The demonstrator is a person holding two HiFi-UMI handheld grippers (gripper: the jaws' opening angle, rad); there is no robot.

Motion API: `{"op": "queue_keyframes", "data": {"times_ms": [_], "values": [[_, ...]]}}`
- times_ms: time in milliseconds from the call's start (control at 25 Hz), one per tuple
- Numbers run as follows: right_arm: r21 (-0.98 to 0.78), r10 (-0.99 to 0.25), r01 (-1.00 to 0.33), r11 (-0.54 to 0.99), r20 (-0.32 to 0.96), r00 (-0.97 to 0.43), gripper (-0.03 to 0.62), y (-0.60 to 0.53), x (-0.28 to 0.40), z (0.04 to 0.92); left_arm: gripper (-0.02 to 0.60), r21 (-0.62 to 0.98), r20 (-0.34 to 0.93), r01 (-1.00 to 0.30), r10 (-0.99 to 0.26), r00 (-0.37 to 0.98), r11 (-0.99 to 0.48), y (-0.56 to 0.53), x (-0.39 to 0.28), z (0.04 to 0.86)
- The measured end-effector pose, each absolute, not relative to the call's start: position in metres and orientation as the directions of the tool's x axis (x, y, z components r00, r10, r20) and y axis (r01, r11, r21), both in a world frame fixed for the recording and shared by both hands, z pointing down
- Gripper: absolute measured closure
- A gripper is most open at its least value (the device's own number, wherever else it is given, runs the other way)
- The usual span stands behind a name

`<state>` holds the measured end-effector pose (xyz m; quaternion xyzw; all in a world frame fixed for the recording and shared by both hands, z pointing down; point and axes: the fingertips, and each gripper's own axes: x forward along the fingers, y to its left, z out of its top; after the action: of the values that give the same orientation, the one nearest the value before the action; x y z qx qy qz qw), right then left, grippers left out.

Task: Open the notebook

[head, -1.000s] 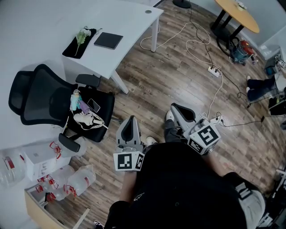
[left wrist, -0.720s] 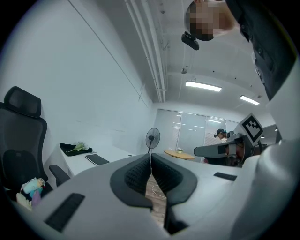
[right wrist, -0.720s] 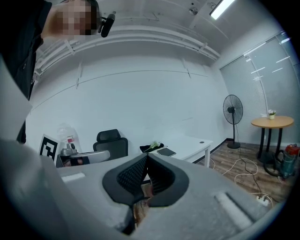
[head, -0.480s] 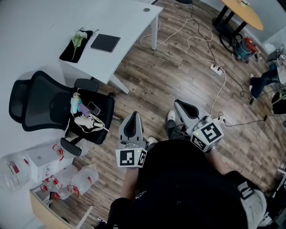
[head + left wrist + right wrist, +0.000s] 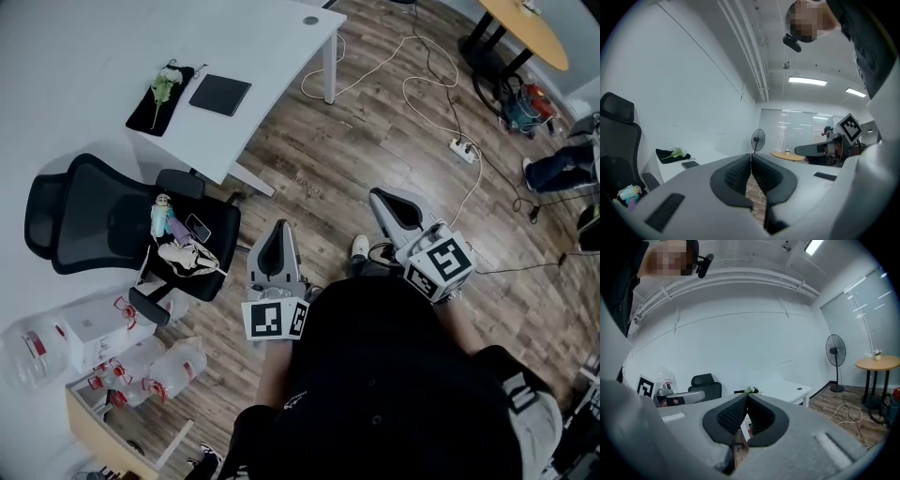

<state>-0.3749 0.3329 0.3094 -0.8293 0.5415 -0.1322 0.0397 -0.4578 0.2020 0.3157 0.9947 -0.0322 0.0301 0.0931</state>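
fingers are pressed together and empty on both your left gripper [image 5: 276, 231] and right gripper [image 5: 381, 195]. the flat dark rectangular notebook [image 5: 220, 95] lies closed on the white worktop [image 5: 84, 56]; white cables [image 5: 412, 89] beside that worktop could trip you.

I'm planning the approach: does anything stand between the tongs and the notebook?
Nothing visible does. The notebook lies uncovered on the white desk, with only wood floor between it and the left tongs and right tongs, both shut. The office chair stands off to the left.
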Motion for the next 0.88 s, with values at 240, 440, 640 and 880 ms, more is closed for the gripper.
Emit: {"op": "queue_keyframes", "data": {"times_ms": [240,440,640,880], "values": [[-0.192,-0.929,-0.911,-0.364,0.144,0.341,0.589,0.346,-0.330,0.298,0.574,0.164,0.043,-0.121,-0.116,0.992,-0.979,0.213,-0.418,0.307],[-0.175,-0.936,-0.922,-0.345,0.128,0.327,0.589,0.365,-0.295,0.293,0.574,0.145,0.033,-0.143,-0.140,0.990,-0.979,0.227,-0.389,0.305],[-0.185,-0.934,-0.917,-0.352,0.123,0.334,0.589,0.384,-0.271,0.298,0.573,0.132,0.044,-0.140,-0.136,0.990,-0.981,0.246,-0.368,0.311],[-0.201,-0.924,-0.902,-0.382,0.116,0.365,0.589,0.403,-0.250,0.300,0.574,0.115,0.059,-0.118,-0.112,0.992,-0.986,0.255,-0.346,0.313]]}}
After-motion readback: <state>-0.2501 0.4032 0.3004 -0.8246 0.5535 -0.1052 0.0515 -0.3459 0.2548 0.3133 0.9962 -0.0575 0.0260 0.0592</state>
